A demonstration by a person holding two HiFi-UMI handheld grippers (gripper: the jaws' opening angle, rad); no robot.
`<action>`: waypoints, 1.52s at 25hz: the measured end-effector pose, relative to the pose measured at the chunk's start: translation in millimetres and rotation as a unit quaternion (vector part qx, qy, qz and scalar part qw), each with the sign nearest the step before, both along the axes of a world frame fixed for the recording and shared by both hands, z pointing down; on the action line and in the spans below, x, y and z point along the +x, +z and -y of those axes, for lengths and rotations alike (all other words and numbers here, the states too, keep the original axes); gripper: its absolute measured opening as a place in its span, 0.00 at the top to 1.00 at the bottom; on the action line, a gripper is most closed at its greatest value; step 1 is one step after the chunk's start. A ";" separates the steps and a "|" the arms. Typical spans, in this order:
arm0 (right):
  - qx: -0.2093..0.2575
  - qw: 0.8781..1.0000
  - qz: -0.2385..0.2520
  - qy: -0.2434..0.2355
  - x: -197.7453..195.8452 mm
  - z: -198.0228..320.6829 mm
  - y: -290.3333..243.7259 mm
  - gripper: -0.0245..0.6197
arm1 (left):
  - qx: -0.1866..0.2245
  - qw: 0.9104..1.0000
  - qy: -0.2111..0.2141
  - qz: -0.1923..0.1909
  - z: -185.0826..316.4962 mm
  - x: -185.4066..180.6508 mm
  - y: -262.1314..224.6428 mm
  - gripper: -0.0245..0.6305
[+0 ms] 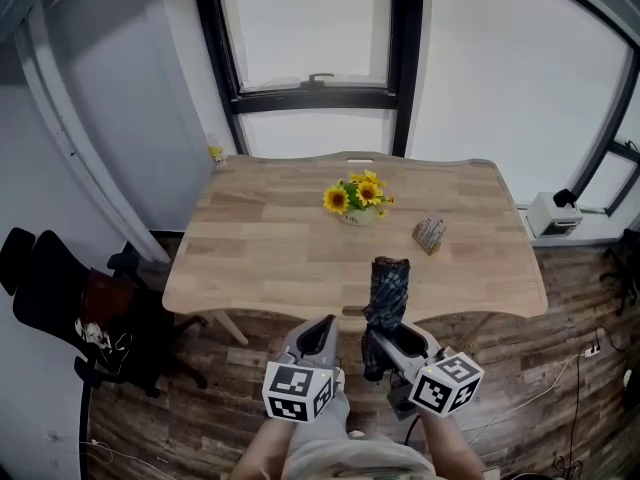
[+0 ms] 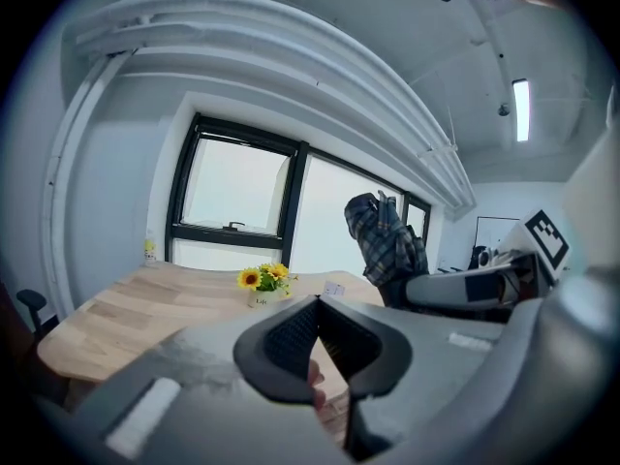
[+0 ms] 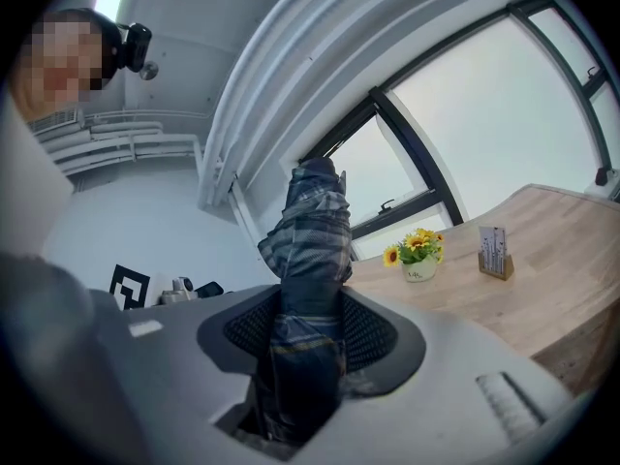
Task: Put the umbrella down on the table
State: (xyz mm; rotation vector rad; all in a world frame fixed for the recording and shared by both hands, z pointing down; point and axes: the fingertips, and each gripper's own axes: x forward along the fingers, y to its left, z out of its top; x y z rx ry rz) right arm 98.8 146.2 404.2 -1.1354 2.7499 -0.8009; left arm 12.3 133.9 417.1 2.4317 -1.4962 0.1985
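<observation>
A folded umbrella [image 1: 386, 298] in dark plaid cloth stands upright between the jaws of my right gripper [image 1: 385, 340], which is shut on its lower part; the same umbrella [image 3: 308, 260] fills the middle of the right gripper view. It hangs at the near edge of the wooden table [image 1: 280, 248], touching nothing there. My left gripper [image 1: 322, 336] is beside it on the left, shut and holding nothing, its tips meeting in the left gripper view [image 2: 317, 303], where the umbrella [image 2: 386, 240] shows to the right.
On the table stand a small pot of sunflowers [image 1: 358, 200] and a little card holder [image 1: 430, 234]. A small bottle [image 1: 216, 154] sits at the far left corner. A black office chair [image 1: 70, 308] stands on the floor to the left; windows lie behind the table.
</observation>
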 end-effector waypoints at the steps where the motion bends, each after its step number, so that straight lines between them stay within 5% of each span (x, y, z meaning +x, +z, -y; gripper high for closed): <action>1: 0.001 1.000 -0.001 0.000 -1.9 11.8 -1.0 0.68 | 0.000 1.000 0.002 0.000 11.6 -0.9 0.6 0.96; 18: 0.001 0.999 -0.004 0.032 -29.8 186.7 -7.1 0.67 | -0.007 0.999 0.042 -0.001 186.7 -27.0 5.1 0.96; 38: -0.023 0.998 -0.020 0.046 -44.5 241.2 18.3 0.67 | -0.028 0.998 0.060 -0.004 240.2 -44.7 31.6 0.96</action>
